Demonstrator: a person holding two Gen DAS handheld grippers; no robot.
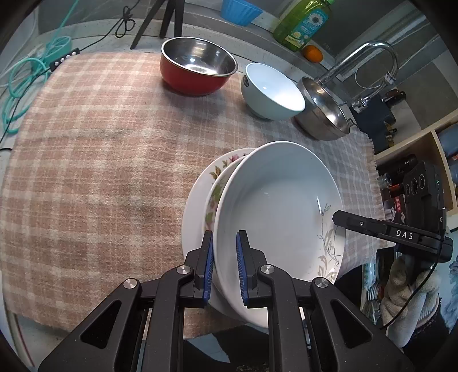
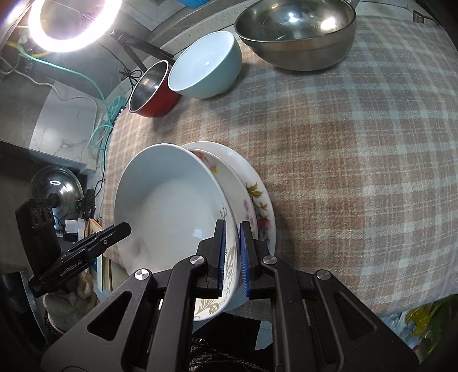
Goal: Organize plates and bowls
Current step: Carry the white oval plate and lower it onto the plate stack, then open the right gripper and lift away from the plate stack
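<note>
A deep white plate with a grey leaf pattern (image 1: 274, 217) (image 2: 169, 211) is held tilted above a stack of two floral plates (image 1: 206, 183) (image 2: 257, 200) near the front edge of the plaid cloth. My left gripper (image 1: 224, 266) is shut on its near-left rim. My right gripper (image 2: 232, 254) is shut on its opposite rim, and its finger shows in the left wrist view (image 1: 372, 226). At the back stand a red bowl with a steel inside (image 1: 197, 65) (image 2: 151, 91), a pale blue bowl (image 1: 272, 91) (image 2: 206, 68) and a steel bowl (image 1: 323, 111) (image 2: 297, 31).
The plaid cloth (image 1: 100, 171) (image 2: 357, 143) covers the table. Behind it are a faucet (image 1: 369, 57), a green soap bottle (image 1: 303, 23), an orange (image 1: 312, 53), a blue cup (image 1: 240, 11), teal cables (image 1: 25, 80) and a tripod leg (image 1: 148, 23). A ring light (image 2: 71, 23) glows upper left.
</note>
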